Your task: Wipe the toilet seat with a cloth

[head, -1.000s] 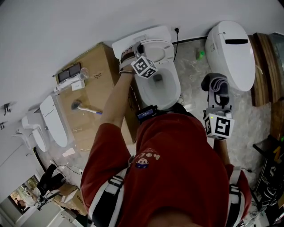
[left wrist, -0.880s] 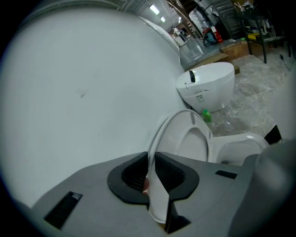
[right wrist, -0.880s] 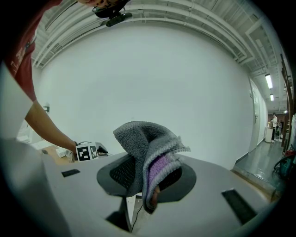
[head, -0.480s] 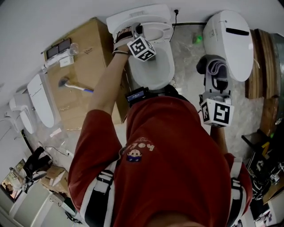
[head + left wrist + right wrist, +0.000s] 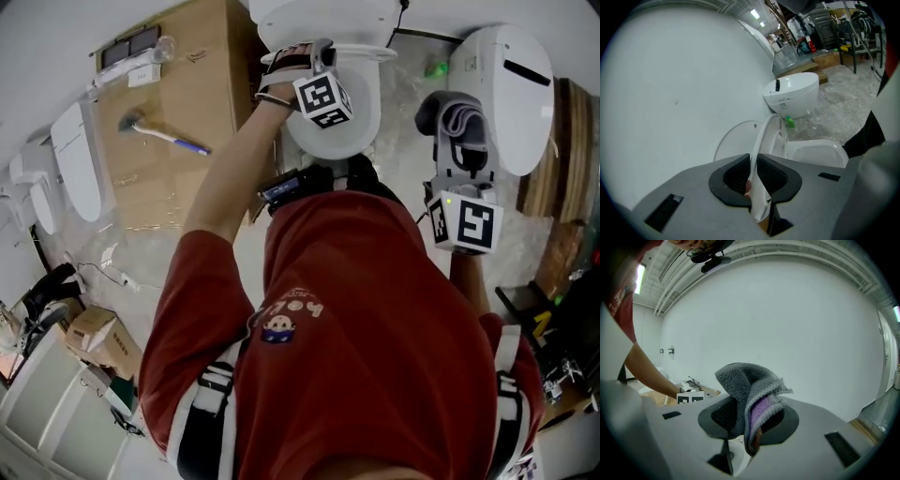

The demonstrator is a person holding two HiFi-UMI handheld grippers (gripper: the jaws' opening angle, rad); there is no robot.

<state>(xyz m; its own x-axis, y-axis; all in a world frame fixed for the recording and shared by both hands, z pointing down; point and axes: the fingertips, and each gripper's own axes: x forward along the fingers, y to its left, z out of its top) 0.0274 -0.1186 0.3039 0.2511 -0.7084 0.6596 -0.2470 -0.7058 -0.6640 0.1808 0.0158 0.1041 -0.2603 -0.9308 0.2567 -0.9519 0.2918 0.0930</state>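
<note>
Left gripper view shows the left gripper clamped tight on the thin white edge of the toilet seat. The seat stands raised on edge, running from the jaws toward 12 o'clock. Just behind it, at 11 o'clock, the round lid leans close to the white wall. The open bowl lies at 2 o'clock of the jaws. Farther off at 1 o'clock stands a second toilet, with a small green thing on the floor at its foot.

In the right gripper view, the right gripper pinches a folded grey cloth with a purple inner layer. The cloth bunches up above the jaws and a short end hangs below them.

From the head view, the person in a red shirt faces the toilet at 12 o'clock, left arm stretched to it. The cloth is held well apart from the seat, at 2 o'clock, in front of the second toilet. At 10 o'clock a brush lies on a brown box.
</note>
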